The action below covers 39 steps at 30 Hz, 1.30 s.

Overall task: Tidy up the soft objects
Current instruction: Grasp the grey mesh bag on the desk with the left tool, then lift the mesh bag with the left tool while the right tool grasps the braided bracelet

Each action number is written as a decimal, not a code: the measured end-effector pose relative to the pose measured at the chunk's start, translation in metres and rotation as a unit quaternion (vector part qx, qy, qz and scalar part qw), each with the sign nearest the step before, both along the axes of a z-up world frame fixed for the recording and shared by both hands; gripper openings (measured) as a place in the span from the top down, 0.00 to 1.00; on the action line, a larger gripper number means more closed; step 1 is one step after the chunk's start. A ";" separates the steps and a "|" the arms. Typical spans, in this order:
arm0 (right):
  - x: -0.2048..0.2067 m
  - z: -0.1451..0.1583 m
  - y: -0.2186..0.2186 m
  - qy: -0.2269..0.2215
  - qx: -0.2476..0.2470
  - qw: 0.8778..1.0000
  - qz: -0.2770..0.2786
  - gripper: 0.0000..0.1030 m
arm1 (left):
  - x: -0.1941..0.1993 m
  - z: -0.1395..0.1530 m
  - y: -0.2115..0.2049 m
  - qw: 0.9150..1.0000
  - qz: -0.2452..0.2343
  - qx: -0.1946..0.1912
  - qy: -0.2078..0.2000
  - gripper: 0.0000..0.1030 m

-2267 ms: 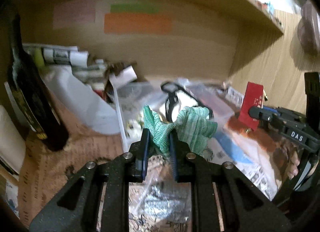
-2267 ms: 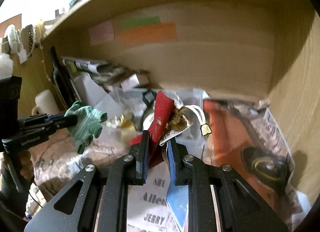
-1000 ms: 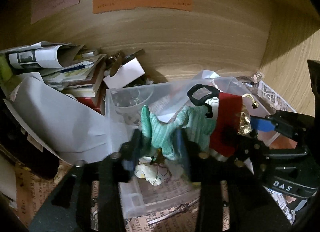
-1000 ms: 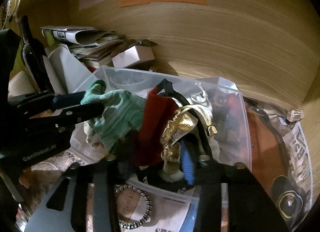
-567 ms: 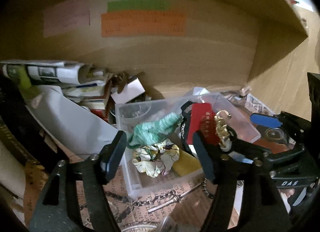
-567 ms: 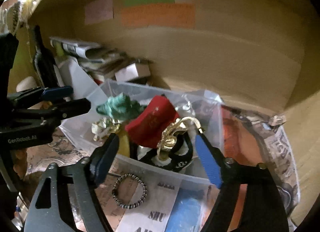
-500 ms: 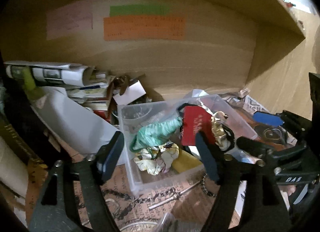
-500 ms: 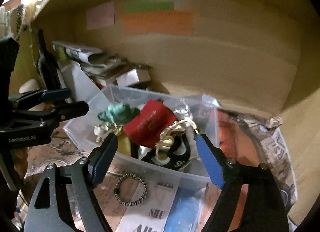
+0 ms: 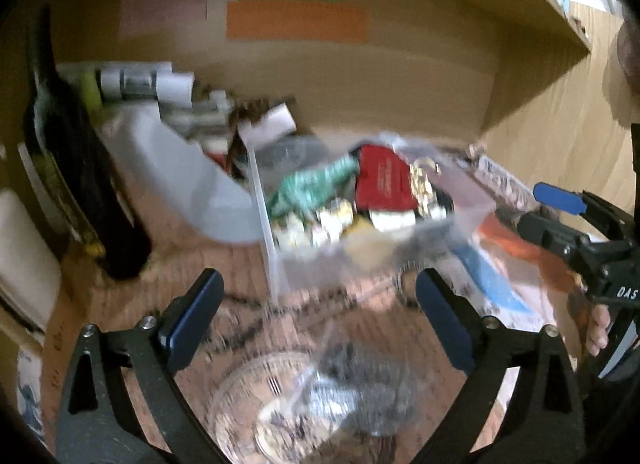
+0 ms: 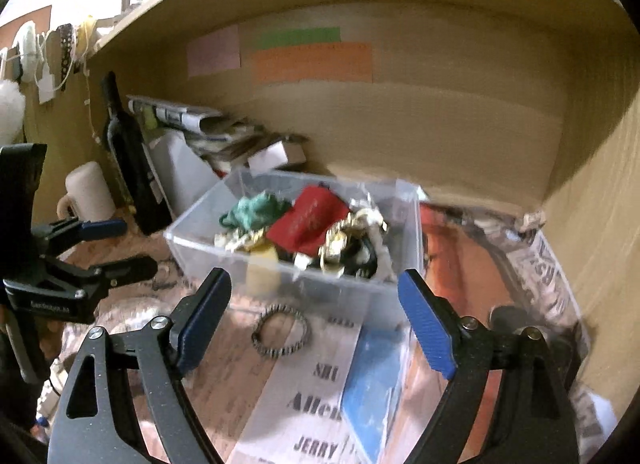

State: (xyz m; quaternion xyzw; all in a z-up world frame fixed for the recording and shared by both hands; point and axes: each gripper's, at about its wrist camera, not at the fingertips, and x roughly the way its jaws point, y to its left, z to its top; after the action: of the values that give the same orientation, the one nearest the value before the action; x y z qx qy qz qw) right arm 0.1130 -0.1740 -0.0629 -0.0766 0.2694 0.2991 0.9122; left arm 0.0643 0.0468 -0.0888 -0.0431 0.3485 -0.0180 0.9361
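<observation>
Left gripper (image 9: 318, 304): jaws spread wide, empty, short of the clear bin (image 10: 280, 276).
Right gripper (image 10: 314, 312): wide apart, empty.
Bin: green cloth (image 10: 254, 210), red pouch (image 10: 308, 220) inside.
Paper (image 10: 316, 404) before bin: "Allen", "JERRY".

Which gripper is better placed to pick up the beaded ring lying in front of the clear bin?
Right, probably. The right gripper is open with the beaded ring between its fingers, before the clear bin. The left gripper, also open, sits further left.
</observation>
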 end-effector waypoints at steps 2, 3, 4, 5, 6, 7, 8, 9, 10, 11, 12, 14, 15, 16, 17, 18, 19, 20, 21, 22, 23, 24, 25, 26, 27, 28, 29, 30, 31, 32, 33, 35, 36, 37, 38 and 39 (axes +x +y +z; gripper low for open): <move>-0.002 -0.008 -0.002 0.012 -0.003 1.000 0.001 0.19 | -0.003 -0.013 -0.002 1.000 -0.004 -0.007 0.021 0.05; -0.003 -0.012 -0.002 0.016 -0.005 1.000 0.001 0.19 | -0.004 -0.017 -0.003 1.000 -0.006 -0.009 0.028 0.05; -0.005 -0.016 -0.003 0.022 -0.006 1.000 0.001 0.19 | -0.005 -0.024 -0.005 0.999 -0.008 -0.012 0.038 0.05; -0.005 -0.019 -0.004 0.028 -0.008 1.000 0.001 0.19 | -0.006 -0.031 -0.006 0.999 -0.010 -0.016 0.049 0.05; -0.006 -0.022 -0.004 0.033 -0.009 0.999 0.000 0.19 | -0.007 -0.036 -0.007 0.998 -0.011 -0.018 0.057 0.05; -0.006 -0.025 -0.005 0.039 -0.010 0.999 0.000 0.19 | -0.007 -0.041 -0.007 0.998 -0.012 -0.022 0.065 0.05; -0.006 -0.028 -0.006 0.044 -0.011 0.999 -0.001 0.19 | -0.007 -0.046 -0.008 0.997 -0.014 -0.026 0.073 0.05; -0.005 -0.031 -0.007 0.048 -0.013 0.999 -0.002 0.19 | -0.007 -0.050 -0.009 0.997 -0.014 -0.027 0.077 0.05; -0.005 -0.034 -0.008 0.052 -0.014 0.999 -0.003 0.19 | -0.007 -0.053 -0.010 0.996 -0.013 -0.028 0.080 0.05; -0.004 -0.036 -0.009 0.056 -0.014 0.998 -0.003 0.19 | -0.007 -0.057 -0.010 0.996 -0.011 -0.027 0.084 0.05; -0.004 -0.038 -0.010 0.059 -0.015 0.998 -0.004 0.19 | -0.007 -0.062 -0.012 0.996 -0.012 -0.028 0.089 0.05; -0.002 -0.042 -0.011 0.066 -0.015 0.998 -0.006 0.19 | -0.007 -0.066 -0.012 0.995 -0.012 -0.034 0.093 0.09; -0.001 -0.043 -0.011 0.069 -0.015 0.998 -0.006 0.19 | -0.007 -0.068 -0.012 0.995 -0.014 -0.038 0.093 0.11; -0.001 -0.044 -0.010 0.071 -0.016 0.997 -0.005 0.19 | -0.008 -0.069 -0.012 0.995 -0.015 -0.040 0.090 0.14; 0.000 -0.045 -0.009 0.072 -0.018 0.997 -0.004 0.19 | -0.009 -0.068 -0.012 0.995 -0.016 -0.040 0.088 0.19; 0.001 -0.046 -0.006 0.073 -0.021 0.997 -0.003 0.19 | -0.010 -0.068 -0.013 0.995 -0.019 -0.040 0.087 0.23; 0.003 -0.047 -0.003 0.075 -0.025 0.997 0.001 0.19 | -0.011 -0.067 -0.014 0.995 -0.023 -0.043 0.085 0.29; 0.005 -0.049 0.000 0.076 -0.031 0.997 0.004 0.19 | -0.011 -0.067 -0.015 0.995 -0.024 -0.045 0.084 0.35; 0.007 -0.051 0.004 0.079 -0.034 0.996 0.008 0.19 | -0.011 -0.067 -0.015 0.995 -0.028 -0.048 0.083 0.39; 0.009 -0.052 0.009 0.083 -0.037 0.996 0.013 0.19 | -0.011 -0.067 -0.016 0.995 -0.031 -0.049 0.082 0.45; 0.011 -0.055 0.014 0.087 -0.042 0.995 0.019 0.19 | -0.012 -0.066 -0.016 0.995 -0.032 -0.048 0.081 0.47; 0.013 -0.057 0.019 0.090 -0.047 0.995 0.023 0.19 | -0.013 -0.065 -0.016 0.995 -0.033 -0.049 0.080 0.48; 0.015 -0.059 0.024 0.092 -0.053 0.994 0.028 0.19 | -0.013 -0.065 -0.016 0.995 -0.033 -0.050 0.079 0.51; 0.017 -0.062 0.029 0.095 -0.060 0.993 0.032 0.19 | -0.013 -0.064 -0.015 0.995 -0.032 -0.052 0.079 0.53; 0.019 -0.064 0.034 0.098 -0.065 0.992 0.035 0.19 | -0.012 -0.064 -0.013 0.995 -0.031 -0.054 0.079 0.54; 0.022 -0.067 0.038 0.102 -0.069 0.992 0.040 0.19 | -0.013 -0.062 -0.011 0.995 -0.028 -0.055 0.077 0.57; 0.025 -0.070 0.043 0.109 -0.074 0.990 0.045 0.19 | -0.013 -0.061 -0.009 0.995 -0.025 -0.056 0.075 0.59; 0.027 -0.073 0.046 0.115 -0.078 0.989 0.046 0.19 | -0.012 -0.059 -0.007 0.996 -0.023 -0.056 0.072 0.60; 0.029 -0.075 0.049 0.119 -0.081 0.988 0.050 0.19 | -0.012 -0.057 -0.005 0.996 -0.020 -0.055 0.068 0.62; 0.031 -0.077 0.053 0.121 -0.085 0.988 0.054 0.19 | -0.012 -0.053 -0.003 0.996 -0.017 -0.055 0.062 0.63; 0.032 -0.078 0.056 0.124 -0.089 0.987 0.056 0.19 | -0.010 -0.052 -0.001 0.997 -0.015 -0.054 0.059 0.63; 0.034 -0.082 0.061 0.128 -0.098 0.985 0.062 0.21 | -0.009 -0.046 0.002 0.997 -0.011 -0.053 0.050 0.64; 0.034 -0.084 0.063 0.130 -0.104 0.984 0.065 0.22 | -0.009 -0.044 0.002 0.998 -0.009 -0.052 0.046 0.64; 0.034 -0.087 0.065 0.128 -0.113 0.983 0.062 0.28 | -0.009 -0.041 0.003 0.998 -0.008 -0.052 0.042 0.64; 0.033 -0.089 0.066 0.120 -0.119 0.984 0.059 0.32 | -0.008 -0.039 0.005 0.998 -0.008 -0.052 0.038 0.64; 0.031 -0.088 0.066 0.116 -0.119 0.984 0.061 0.35 | -0.008 -0.035 0.006 0.998 -0.008 -0.052 0.033 0.64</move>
State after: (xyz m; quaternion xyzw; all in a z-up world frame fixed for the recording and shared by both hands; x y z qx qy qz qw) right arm 0.1445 -0.1076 -0.1511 -0.1660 0.4017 0.3266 0.8393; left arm 0.0568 0.0532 -0.1242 -0.0897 0.3778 -0.0421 0.9206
